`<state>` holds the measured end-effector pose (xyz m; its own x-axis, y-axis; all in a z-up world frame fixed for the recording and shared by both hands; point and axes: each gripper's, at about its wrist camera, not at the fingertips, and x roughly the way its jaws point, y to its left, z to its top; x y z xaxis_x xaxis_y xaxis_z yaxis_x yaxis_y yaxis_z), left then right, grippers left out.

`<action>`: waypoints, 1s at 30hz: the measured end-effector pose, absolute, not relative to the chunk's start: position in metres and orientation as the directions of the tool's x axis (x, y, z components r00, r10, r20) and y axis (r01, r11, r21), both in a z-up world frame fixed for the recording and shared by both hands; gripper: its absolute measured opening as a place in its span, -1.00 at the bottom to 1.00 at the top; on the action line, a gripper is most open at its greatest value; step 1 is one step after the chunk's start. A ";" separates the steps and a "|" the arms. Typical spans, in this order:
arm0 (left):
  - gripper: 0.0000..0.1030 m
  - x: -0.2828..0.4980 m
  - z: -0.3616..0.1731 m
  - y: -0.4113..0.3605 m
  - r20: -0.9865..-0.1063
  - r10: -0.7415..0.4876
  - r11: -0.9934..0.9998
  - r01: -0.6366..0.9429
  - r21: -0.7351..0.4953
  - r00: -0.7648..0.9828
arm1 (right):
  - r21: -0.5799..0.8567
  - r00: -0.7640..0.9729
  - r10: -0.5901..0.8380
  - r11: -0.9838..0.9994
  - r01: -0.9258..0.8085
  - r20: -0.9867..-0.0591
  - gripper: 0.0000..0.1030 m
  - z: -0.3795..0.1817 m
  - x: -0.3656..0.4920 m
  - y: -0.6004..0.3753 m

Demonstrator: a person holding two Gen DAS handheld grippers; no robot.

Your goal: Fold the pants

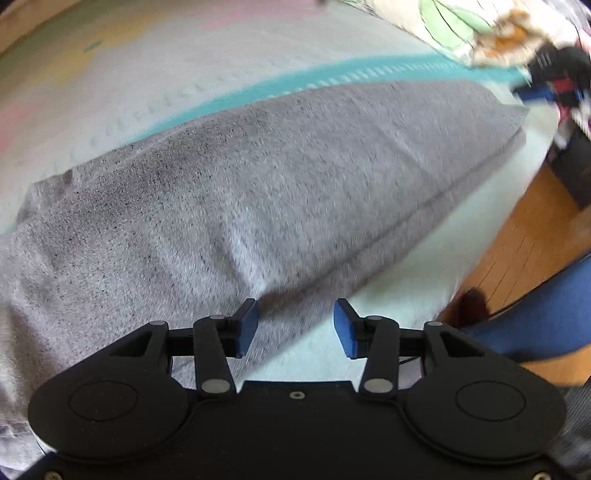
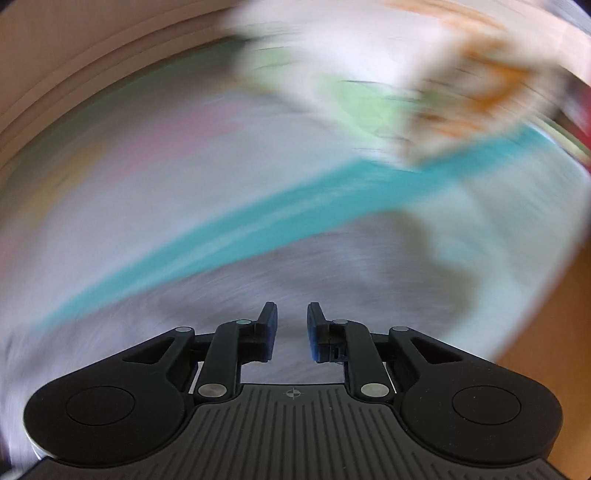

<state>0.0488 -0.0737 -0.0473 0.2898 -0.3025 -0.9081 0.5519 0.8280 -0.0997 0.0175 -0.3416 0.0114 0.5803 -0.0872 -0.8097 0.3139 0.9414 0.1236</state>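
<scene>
Hovering low over the near edge of the grey pants (image 1: 258, 192), the left gripper (image 1: 295, 326) points forward along the cloth with its jaws spread wide and nothing between them; its left blue pad (image 1: 248, 326) sits over the garment's hem while the right pad lies over the pale bed cover (image 1: 388, 295). The pants are a heathered knit, speckled with dark flecks, lying long and flat across the cover with a stitched seam running down the near side and a soft ridge in the middle; a teal stripe (image 1: 332, 79) borders them on the far side. A printed pillow (image 1: 461, 26) in white, green and orange sits at the far right corner; wooden floor (image 1: 524, 240) shows past the bed's edge, beside a blue fabric shape (image 1: 546, 314) that cannot be identified.

From the right wrist the scene is heavily smeared by motion; the right gripper (image 2: 291, 330) is sharp against it, black linkages over a ribbed dark body, jaws parted by a narrow gap with no cloth pinched between them. Beyond the fingertips a grey blur reads as the pants (image 2: 314, 266), spread on the same pale cover (image 2: 147, 192), with the teal stripe (image 2: 258, 225) sweeping diagonally above; the pillow (image 2: 369, 74) is a streak of green and orange at the top, and the floor (image 2: 554, 314) shows at the right.
</scene>
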 end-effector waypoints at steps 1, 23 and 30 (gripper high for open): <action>0.02 0.045 -0.049 -0.073 -0.908 -0.288 0.827 0.558 -0.075 0.304 | 0.104 0.590 -0.040 0.973 0.208 -0.806 -0.61 0.011 0.019 -0.321; 0.04 0.039 -0.048 -0.046 -0.890 -0.314 0.810 0.582 -0.068 0.332 | -0.265 0.462 0.208 0.591 -0.762 -0.862 -0.56 -0.051 -0.021 -0.119; 0.04 0.041 -0.048 -0.042 -0.886 -0.320 0.821 0.565 -0.082 0.337 | -0.309 0.503 0.189 0.595 -0.742 -0.843 -0.57 -0.053 -0.014 -0.109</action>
